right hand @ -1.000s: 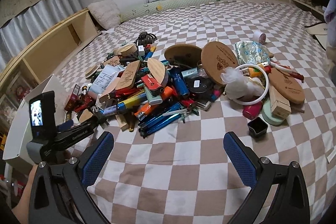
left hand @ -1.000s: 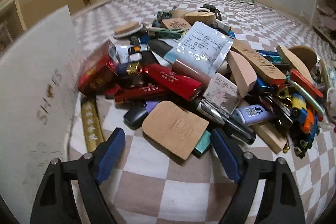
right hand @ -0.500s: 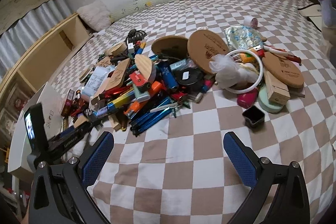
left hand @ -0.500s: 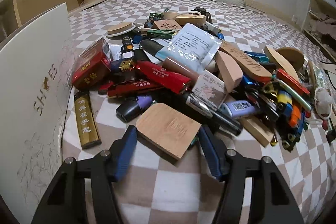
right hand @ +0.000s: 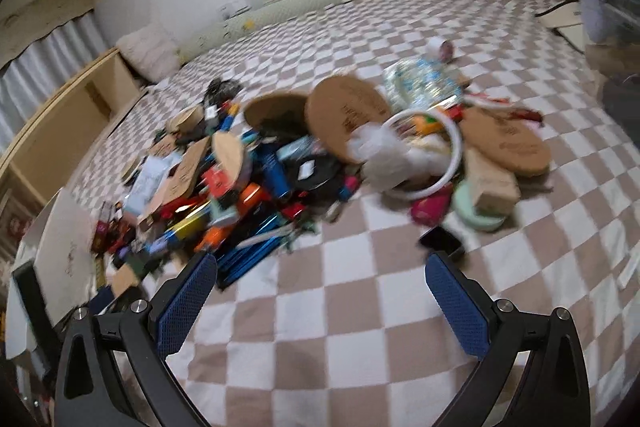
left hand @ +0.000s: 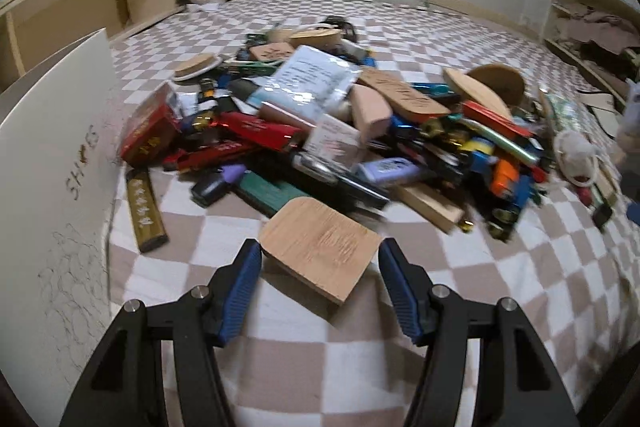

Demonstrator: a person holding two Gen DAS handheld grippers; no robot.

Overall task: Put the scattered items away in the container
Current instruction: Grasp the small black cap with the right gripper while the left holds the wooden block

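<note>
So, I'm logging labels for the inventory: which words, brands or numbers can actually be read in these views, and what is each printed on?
"SHOES": tall white cardboard box wall, grey letters running up it.
Gold characters: long brown-gold flat box, too blurred to read.
Gold print: red carton, unreadable.
Small black print: clear-edged white sachet, too small.
Engraved marks: rounded wooden tile and round cork discs, blurred.
No numbers legible.

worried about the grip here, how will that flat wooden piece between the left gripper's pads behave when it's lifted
The flat wooden piece looks stiff, a slab with visible grain, so it should not bend. It seems thin and probably light. The left gripper pinches only its side edges, so it may pivot or tilt in the pads. Its smooth edges could slip if jolted.
</note>
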